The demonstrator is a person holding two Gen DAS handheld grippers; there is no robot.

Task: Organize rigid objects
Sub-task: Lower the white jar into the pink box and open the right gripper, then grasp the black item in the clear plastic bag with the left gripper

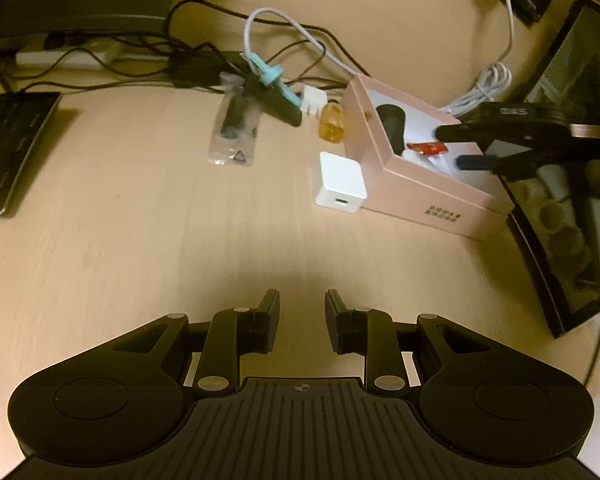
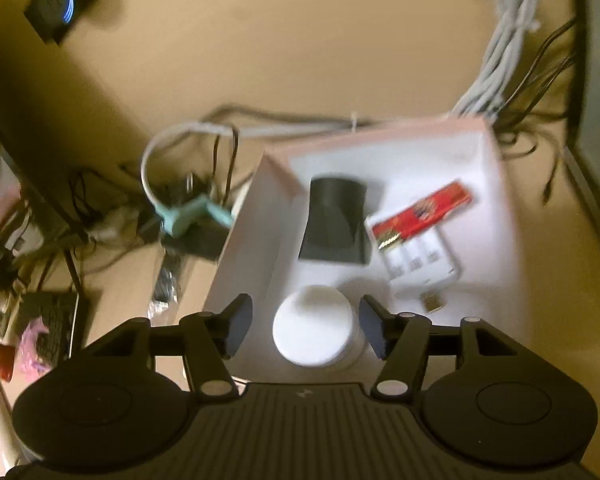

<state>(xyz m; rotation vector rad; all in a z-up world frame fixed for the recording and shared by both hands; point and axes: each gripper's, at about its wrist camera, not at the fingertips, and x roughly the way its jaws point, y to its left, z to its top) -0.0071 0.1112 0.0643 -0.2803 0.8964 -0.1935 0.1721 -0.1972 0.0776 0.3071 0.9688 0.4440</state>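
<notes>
Two grippers at a cluttered wooden desk (image 1: 148,216), one idle, one over a pink box.

The left gripper (image 1: 302,314) hangs over bare desk, fingers parted a moderate way with nothing between them. Far ahead and left of its fingers lies a clear plastic packet (image 1: 233,132); ahead and right sit an amber bottle (image 1: 331,122), a white charger cube (image 1: 341,184) touching the pink box (image 1: 428,196). The right gripper (image 2: 306,326) is spread wide above that box, its fingers either side of a white round puck (image 2: 314,330), not gripping it. Beyond its fingers lie a dark flared piece (image 2: 336,220) and, to the right, a red packet (image 2: 424,210).
</notes>
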